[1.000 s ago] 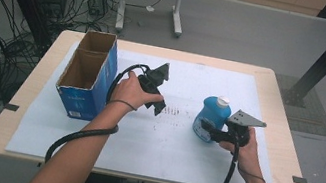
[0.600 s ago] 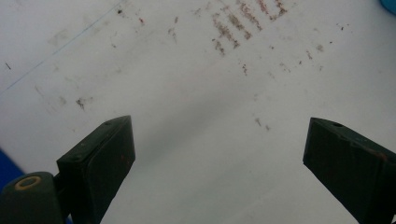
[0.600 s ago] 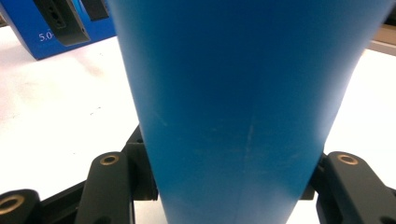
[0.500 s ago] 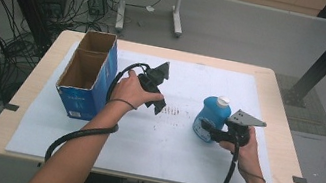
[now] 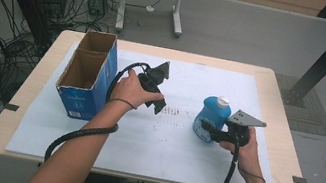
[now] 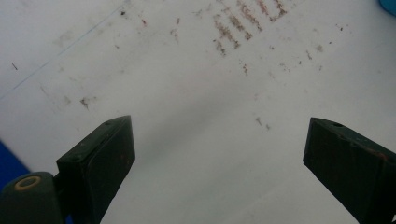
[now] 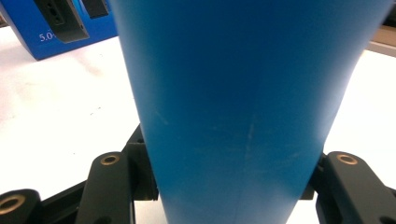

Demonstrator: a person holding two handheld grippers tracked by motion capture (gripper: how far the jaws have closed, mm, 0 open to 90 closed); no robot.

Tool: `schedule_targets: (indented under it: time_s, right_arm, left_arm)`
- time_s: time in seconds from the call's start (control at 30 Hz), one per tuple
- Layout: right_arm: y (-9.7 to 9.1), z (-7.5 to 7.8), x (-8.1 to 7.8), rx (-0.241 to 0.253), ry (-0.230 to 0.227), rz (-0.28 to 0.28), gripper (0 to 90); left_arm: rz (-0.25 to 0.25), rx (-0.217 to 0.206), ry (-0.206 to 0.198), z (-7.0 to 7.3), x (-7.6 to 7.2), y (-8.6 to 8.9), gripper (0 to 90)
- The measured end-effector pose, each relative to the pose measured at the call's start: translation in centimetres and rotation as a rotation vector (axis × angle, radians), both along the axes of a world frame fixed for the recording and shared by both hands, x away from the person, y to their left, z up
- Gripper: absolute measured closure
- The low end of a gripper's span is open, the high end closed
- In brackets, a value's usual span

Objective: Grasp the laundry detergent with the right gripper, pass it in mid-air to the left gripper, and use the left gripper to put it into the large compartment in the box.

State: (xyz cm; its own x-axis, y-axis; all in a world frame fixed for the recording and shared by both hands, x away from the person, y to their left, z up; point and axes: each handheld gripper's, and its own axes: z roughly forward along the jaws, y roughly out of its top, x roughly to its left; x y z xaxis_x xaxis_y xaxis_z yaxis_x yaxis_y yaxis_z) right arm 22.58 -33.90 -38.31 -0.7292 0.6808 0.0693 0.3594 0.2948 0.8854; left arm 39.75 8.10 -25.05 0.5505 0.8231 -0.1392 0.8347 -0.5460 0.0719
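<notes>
High view: right claw [image 5: 206, 128] clamps the blue plastic bottle with a white cap [image 5: 212, 118], standing upright on the worktop [image 5: 273, 90]. Left claw [image 5: 161, 105] hangs spread and empty beside the open blue cardboard box [image 5: 86, 75]. Bottle grasped; boxing it likely remains.

Even, soft overhead light keeps the white worktop [image 5: 166, 148] bright with only faint shadows. The high view is slightly soft. In the right gripper view, the close blue bottle [image 7: 243, 102] looks blurred.
</notes>
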Motion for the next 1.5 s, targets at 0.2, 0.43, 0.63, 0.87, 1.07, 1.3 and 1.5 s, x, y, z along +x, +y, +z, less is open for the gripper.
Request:
schedule_targets:
  time_s: [0.2,0.43,0.63,0.87,1.07,1.3,1.5]
  right_arm:
    - [-0.02,-0.03,0.0,0.001,-0.001,0.001,42.9]
    - [-0.1,0.0,0.14,0.001,0.001,0.006,42.9]
    - [-0.18,0.03,0.31,-0.001,-0.001,0.014,42.9]
    - [-0.19,-0.07,0.24,0.002,-0.004,0.012,43.0]
    - [-0.22,-0.08,0.24,0.002,-0.005,0.014,43.1]
    - [-0.24,-0.02,0.35,0.0,-0.003,0.017,43.1]
    - [-0.25,-0.04,0.33,0.001,-0.003,0.016,43.2]
  left_arm:
    - [0.004,-0.003,0.003,-0.07,-0.06,0.18,9.4]
    - [0.01,-0.003,0.001,-0.01,0.01,0.39,9.3]
    - [0.013,0.001,-0.007,0.29,0.16,0.41,9.2]
    - [0.009,0.003,-0.002,0.21,0.16,0.38,9.0]
    - [0.012,-0.001,-0.005,0.36,0.14,0.47,9.1]
    - [0.017,-0.01,-0.007,0.42,0.18,0.78,9.1]
    - [0.012,-0.008,0.0,0.17,0.24,0.73,9.1]
